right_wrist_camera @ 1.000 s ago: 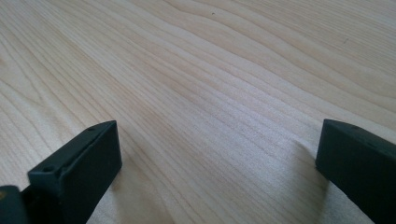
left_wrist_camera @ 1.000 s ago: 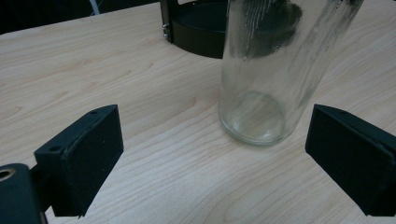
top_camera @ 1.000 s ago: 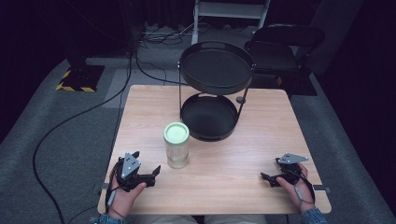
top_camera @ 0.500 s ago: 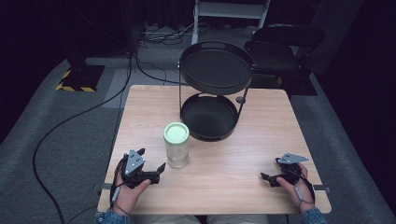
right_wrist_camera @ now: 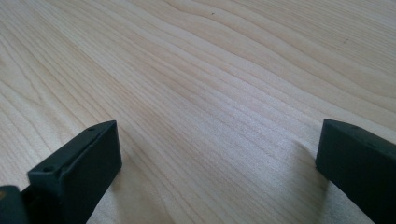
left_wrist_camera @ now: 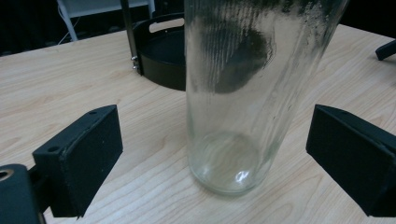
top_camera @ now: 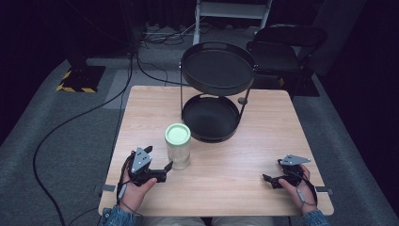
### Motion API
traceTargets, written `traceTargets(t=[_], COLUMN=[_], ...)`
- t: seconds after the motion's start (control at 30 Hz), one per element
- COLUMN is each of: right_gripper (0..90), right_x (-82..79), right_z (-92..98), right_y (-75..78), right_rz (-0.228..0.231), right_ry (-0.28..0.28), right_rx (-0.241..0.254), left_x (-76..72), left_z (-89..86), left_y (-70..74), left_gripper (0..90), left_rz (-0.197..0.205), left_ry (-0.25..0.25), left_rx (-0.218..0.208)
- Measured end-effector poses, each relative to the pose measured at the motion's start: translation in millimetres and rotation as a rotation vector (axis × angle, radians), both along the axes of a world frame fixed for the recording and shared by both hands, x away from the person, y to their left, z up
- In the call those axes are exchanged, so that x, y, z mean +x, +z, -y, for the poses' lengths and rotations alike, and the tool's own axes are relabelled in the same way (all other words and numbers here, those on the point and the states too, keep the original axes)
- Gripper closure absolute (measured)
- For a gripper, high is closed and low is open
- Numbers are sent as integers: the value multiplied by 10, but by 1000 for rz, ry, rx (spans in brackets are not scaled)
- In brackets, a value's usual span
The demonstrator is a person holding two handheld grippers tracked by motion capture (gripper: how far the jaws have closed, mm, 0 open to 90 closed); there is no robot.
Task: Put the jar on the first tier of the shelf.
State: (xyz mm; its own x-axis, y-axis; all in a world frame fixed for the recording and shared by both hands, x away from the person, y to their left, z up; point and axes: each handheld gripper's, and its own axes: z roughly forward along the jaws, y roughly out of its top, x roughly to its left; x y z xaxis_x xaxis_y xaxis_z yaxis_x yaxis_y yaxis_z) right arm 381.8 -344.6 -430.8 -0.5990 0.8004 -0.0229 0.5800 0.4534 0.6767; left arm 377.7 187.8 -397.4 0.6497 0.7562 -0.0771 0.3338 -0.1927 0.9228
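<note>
High view: glass jar [top_camera: 178, 146] with green lid upright on desk [top_camera: 235, 174], just in front of black two-tier stand [top_camera: 214, 101]; left tool [top_camera: 157, 165] right beside it, right tool [top_camera: 270, 180] well apart. Left gripper view: jaws spread wide, jar between them, untouched. Right gripper view: jaws wide apart over bare wood

Grey carpet floor [top_camera: 70, 141], black chair [top_camera: 287, 47], dark room.

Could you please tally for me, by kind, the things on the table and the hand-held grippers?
Glass jar: 1
Two-tier black tray stand: 1
Hand-held gripper: 2, left hand-held gripper and right hand-held gripper
Total: 4
</note>
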Motion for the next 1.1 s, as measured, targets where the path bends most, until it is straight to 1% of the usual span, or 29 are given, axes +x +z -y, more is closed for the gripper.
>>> traceTargets(t=[0.23,0.6,0.7,0.87,1.1], right_gripper=[3,3,3,3,3], right_x=[0,2,2,2,3], right_z=[0,2,2,2,3], right_y=[0,0,0,0,0], right_rz=[0,0,0,0,0], right_ry=[0,-9,-12,-13,-15], right_rx=[0,1,1,1,1], left_x=[63,143,176,229,290], left_z=[86,196,232,282,335], left_y=[1,2,-9,-40,-80], left_gripper=[33,33,33,33,36], left_rz=[4,12,14,9,5], left_ry=[-24,-52,-67,-66,-79], left_rx=[-13,-18,-29,-35,-45])
